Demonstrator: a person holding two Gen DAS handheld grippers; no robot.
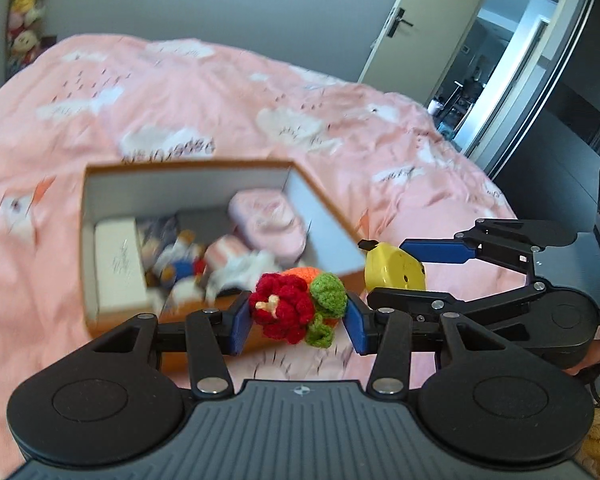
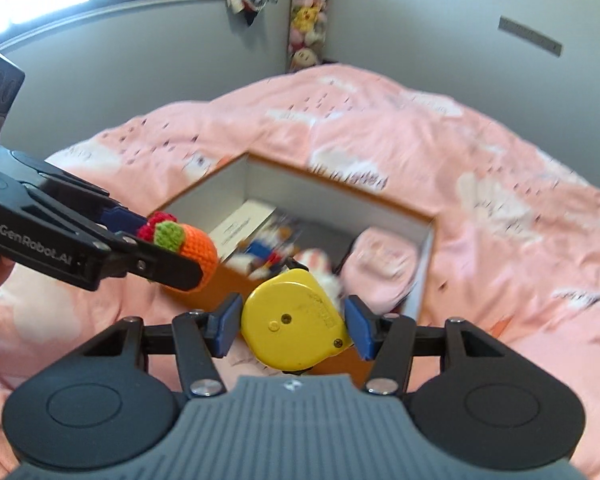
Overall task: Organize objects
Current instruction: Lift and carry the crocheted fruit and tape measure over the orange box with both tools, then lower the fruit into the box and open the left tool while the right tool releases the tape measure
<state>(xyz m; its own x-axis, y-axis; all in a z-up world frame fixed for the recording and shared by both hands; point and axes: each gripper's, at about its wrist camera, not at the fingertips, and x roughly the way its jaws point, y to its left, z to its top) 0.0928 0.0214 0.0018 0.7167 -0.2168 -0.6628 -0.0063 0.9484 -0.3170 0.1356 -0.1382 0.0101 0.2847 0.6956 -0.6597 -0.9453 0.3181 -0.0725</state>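
- left gripper (image 1: pixel 298 322) clamped on red/green/orange crocheted yarn toy (image 1: pixel 298 308), held just short of the near wall of the open orange cardboard box (image 1: pixel 188 166)
- right gripper (image 2: pixel 292 326) clamped on yellow plastic tape measure (image 2: pixel 296 320), also over the near edge
- box lies fwd of both; right looks slightly nearer

The box (image 2: pixel 416 276) is open on top, its floor crowded except along the far wall.

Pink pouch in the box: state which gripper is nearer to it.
Right. The right gripper, holding the yellow tape measure, hangs by the box corner where the pink pouch lies. The left gripper, holding the crochet toy, is farther along the near wall.
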